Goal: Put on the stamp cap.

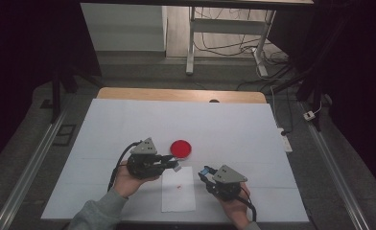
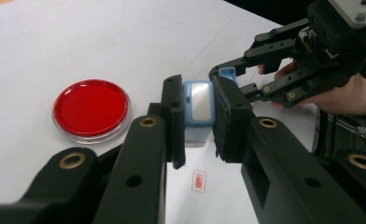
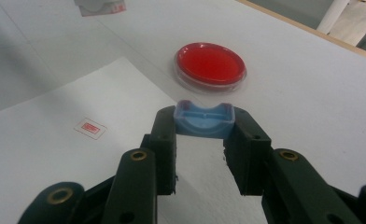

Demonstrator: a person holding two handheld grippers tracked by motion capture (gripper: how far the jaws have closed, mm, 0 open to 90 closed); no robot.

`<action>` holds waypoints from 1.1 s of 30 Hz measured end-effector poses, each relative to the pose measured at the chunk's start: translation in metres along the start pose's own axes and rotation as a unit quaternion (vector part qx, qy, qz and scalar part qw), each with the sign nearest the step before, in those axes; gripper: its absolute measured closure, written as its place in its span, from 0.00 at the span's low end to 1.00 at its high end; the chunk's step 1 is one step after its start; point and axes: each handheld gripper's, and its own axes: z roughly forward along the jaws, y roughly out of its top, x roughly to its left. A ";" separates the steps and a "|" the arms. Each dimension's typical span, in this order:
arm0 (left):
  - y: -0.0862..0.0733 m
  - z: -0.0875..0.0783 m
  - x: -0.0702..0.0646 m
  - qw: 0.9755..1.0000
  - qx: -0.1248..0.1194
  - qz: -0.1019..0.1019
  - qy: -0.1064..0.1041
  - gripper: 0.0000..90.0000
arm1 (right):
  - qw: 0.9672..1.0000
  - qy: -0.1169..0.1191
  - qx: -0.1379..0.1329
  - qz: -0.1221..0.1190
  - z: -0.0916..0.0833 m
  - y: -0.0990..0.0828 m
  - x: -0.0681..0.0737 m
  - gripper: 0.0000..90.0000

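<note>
The work in hand is a stamping operation. The left gripper is clenched on a stamp body, a small light-blue block with a pale face, held clear of the table above the far left corner of the paper sheet. The right gripper is clenched on the stamp's blue cap, held just off the near right edge of the same sheet. The two parts are apart, with the sheet between and below them.

One red imprint already sits near the middle of the sheet. The red ink pad, a round dish, lies on the white table cover just beyond the sheet's far edge, near the left gripper and slightly to its right.

Judged next step: either re-ink the stamp at the dish or rejoin cap and body. Recommendations:

1. Keep both grips firm; the parts are small and the pads cover only their side faces.
2. For capping, align the cap's curved recess squarely with the stamp end before bringing the two together; a skewed approach may push either part out of its pads.
3. Move one hand only and hold the other steady as a reference.
4. Keep the inked face off the sheet and the cover to avoid smears.
5. Do not drag across the sheet; it lies loose and may shift.
</note>
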 end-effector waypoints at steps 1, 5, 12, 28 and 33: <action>0.000 0.001 0.000 1.000 0.000 0.001 -0.001 0.84 | 1.000 0.000 -0.001 -0.004 0.001 0.001 0.001 0.72; 0.001 0.002 -0.002 1.000 0.000 0.001 -0.003 0.84 | 1.000 0.004 -0.001 -0.009 0.005 0.002 0.005 0.72; 0.000 0.004 -0.002 1.000 -0.004 -0.001 0.000 0.84 | 1.000 0.008 0.000 -0.014 0.009 0.004 0.010 0.72; 0.004 0.012 -0.009 1.000 -0.016 -0.009 -0.016 0.84 | 1.000 0.005 -0.004 -0.029 0.020 0.009 0.025 0.72; 0.005 0.013 -0.010 1.000 -0.018 -0.012 -0.021 0.84 | 0.999 0.001 -0.007 -0.034 0.022 0.010 0.029 0.72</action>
